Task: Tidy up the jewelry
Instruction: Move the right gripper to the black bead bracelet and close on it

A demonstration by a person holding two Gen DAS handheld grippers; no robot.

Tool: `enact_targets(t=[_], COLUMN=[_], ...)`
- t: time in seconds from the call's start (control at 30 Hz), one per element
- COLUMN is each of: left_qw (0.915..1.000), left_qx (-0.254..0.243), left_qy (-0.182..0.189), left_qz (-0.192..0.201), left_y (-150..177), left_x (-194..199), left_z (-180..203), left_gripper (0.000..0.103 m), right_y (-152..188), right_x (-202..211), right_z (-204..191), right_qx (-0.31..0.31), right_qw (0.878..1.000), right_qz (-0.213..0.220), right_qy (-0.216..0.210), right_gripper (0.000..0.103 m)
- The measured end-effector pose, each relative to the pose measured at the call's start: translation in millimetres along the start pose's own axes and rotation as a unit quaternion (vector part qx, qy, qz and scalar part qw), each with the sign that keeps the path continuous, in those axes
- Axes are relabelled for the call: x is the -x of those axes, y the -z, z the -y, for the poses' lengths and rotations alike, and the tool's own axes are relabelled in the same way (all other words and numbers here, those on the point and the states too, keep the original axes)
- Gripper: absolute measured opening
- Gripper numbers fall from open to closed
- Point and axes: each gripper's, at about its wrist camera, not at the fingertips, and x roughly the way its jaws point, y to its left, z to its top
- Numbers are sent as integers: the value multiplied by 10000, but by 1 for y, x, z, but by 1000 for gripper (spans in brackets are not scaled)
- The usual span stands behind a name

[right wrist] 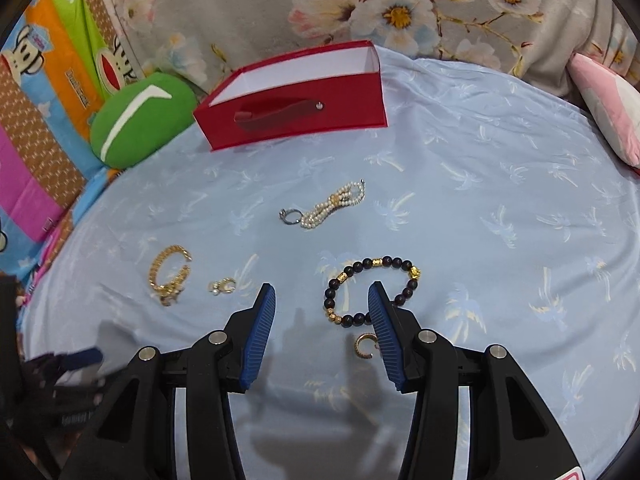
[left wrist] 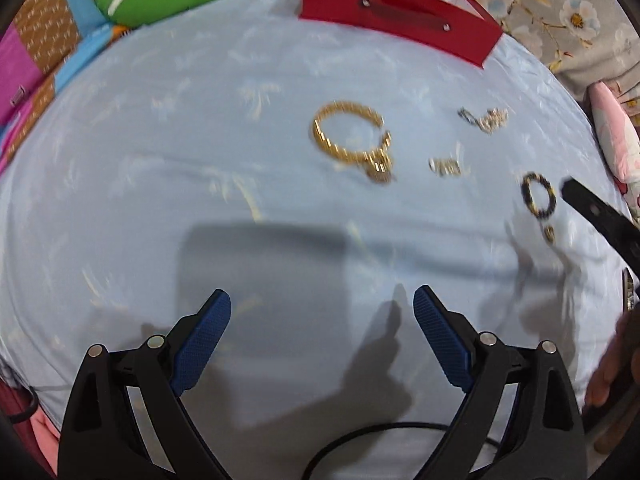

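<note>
Black bead bracelet [right wrist: 370, 290] on blue sheet [right wrist: 500, 208], just past right claw [right wrist: 322, 296] tips at 1 o'clock; claw spread wide, nothing held. Gold ring [right wrist: 364, 345] beside its right finger. Gold chain [right wrist: 170, 276] at 10, pearls [right wrist: 332, 204] at 12, red box [right wrist: 296, 100] beyond. Left claw [left wrist: 322, 304] spread wide, nothing held; bare sheet around.

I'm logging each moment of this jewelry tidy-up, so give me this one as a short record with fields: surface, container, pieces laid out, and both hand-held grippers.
surface: light blue palm-print cloth
container: red box, open top, white inside, no jewelry visible in it
pieces on cloth: gold chain bracelet; pearl bracelet; dark bead bracelet; small pearl earring; gold hoop earring
left hand-held gripper: open, holding nothing
right hand-held gripper: open, holding nothing, one finger overlapping the dark bead bracelet in view
</note>
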Motion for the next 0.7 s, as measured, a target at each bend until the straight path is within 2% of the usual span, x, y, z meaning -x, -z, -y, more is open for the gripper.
enact_targets(t=[0.1,0.2,0.27,0.47,0.7], left_qw=[9998,9996,9993,9992,9991], left_qx=[-76,-96,-110,-132,-28], left_qy=[-46,-146,-233,-315,-355], left_qz=[155,230,266,222,228], left_y=[5,4,3,-3,-11], left_x=[6,8,7,2,1], left_z=[5,6,6,3,-6], left_gripper=[90,90,90,90,90], right_y=[2,4,5,5,5], right_x=[-15,-29,-34,-44,-43], right_z=[-1,0,1,0,3], right_qx=[6,-10,-12,94,9], right_qw=[9999,9994,9992,9988,9993], right_qz=[-142,-329,-391,-429,-340], right_qy=[17,59,85,217,175], right_gripper=[42,29,16,8,7])
